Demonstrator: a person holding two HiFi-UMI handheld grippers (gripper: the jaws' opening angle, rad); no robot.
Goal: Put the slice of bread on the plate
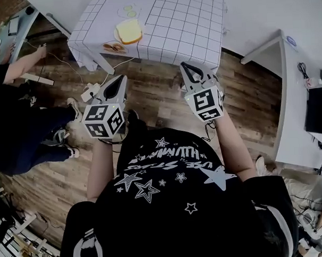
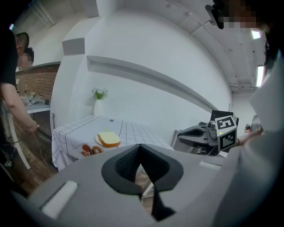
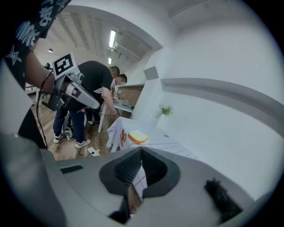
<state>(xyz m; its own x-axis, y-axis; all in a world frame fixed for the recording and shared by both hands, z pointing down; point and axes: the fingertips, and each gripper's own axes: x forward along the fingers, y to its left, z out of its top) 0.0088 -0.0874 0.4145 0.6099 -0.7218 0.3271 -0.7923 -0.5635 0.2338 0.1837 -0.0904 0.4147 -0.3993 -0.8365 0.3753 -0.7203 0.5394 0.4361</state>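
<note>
On the table (image 1: 183, 23), which is covered with a white checked cloth, the slice of bread (image 1: 129, 31) is seen lying flat on the plate (image 1: 116, 36), near the edge that faces the person. A small vase with a green plant (image 2: 98, 99) is set farther back on the same table, against the white wall. Both tools are held over the wooden floor (image 1: 159, 96), well apart from the table and from the bread. The left hand-held gripper (image 1: 117, 85) is clenched, its jaws pressed together with nothing between them. The right hand-held gripper (image 1: 186, 68) is likewise clenched and empty. The two are carried side by side at about the same height and pointed toward the table. Another person in dark clothes (image 1: 22, 131) is seen standing at the left.
</note>
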